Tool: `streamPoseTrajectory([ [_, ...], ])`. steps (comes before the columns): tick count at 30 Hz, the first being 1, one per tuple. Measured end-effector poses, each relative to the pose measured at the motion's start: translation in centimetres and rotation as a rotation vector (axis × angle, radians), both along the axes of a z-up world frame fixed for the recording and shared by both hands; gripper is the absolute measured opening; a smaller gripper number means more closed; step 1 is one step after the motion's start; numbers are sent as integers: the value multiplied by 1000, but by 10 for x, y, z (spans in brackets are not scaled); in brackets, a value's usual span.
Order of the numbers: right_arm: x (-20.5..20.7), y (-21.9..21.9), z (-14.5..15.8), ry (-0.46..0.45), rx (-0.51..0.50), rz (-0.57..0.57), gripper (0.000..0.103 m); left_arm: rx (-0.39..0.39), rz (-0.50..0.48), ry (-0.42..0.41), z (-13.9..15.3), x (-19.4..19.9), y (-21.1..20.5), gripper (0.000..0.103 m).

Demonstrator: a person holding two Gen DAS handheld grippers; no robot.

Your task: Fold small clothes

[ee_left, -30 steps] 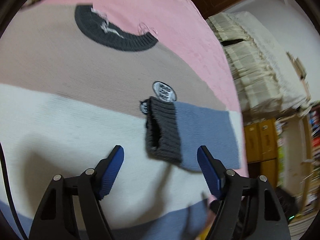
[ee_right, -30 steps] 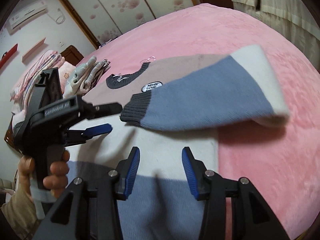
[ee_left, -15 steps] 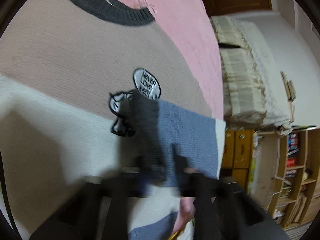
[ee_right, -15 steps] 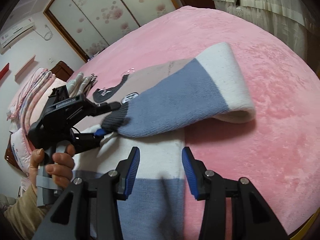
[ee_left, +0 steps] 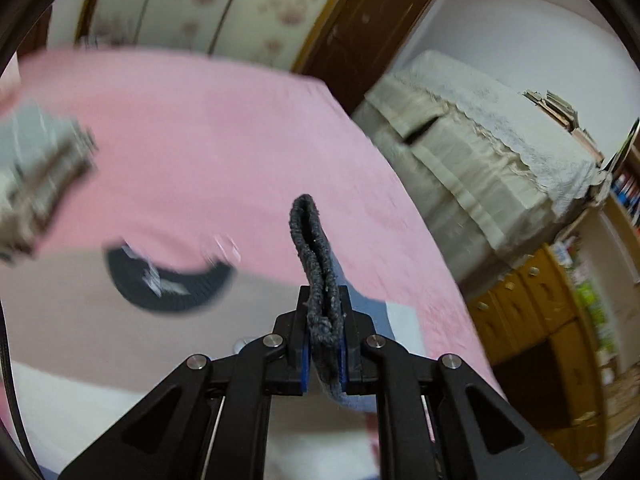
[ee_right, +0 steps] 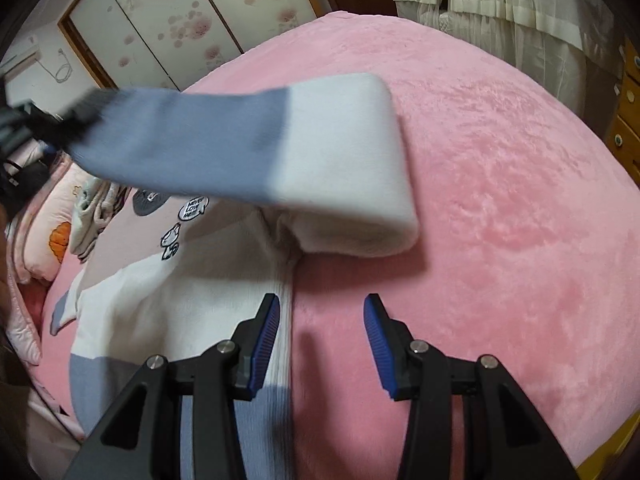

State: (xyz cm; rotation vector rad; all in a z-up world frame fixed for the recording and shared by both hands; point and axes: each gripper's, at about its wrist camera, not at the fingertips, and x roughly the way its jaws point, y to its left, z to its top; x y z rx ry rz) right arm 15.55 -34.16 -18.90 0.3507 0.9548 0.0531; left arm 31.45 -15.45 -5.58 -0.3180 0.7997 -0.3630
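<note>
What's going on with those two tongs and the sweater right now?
Left tongs shut on the sweater's dark grey cuff, sleeve lifted off the body. Right tongs open, empty, over the sweater's edge on the pink blanket. Nothing in the way.

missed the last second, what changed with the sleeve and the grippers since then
The left gripper closed on the dark cuff of the sleeve and lifted it off the sweater; it now hangs raised across the bed. The right gripper stayed open and empty, near the sweater's edge.
</note>
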Motion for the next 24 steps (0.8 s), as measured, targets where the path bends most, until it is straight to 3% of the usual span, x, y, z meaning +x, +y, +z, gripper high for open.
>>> streamPoseTrajectory([
  [4, 15, 7, -2, -13, -15, 5, 44, 46, 89, -48, 19, 3, 24, 8],
  [8, 32, 17, -2, -28, -56, 22, 44, 72, 192, -33, 15, 12, 56, 8],
  [11, 41, 24, -3, -28, -83, 34, 44, 85, 245, -5, -3, 11, 93, 8],
  [16, 48, 28, -8, -19, -105, 37, 34, 113, 318, 66, -51, 5, 143, 8],
  [18, 48, 30, -11, -17, -114, 44, 23, 112, 345, 103, -70, 6, 156, 8],
  [24, 44, 42, -9, -37, -173, 39, 18, 112, 383, 166, -115, 9, 181, 8],
])
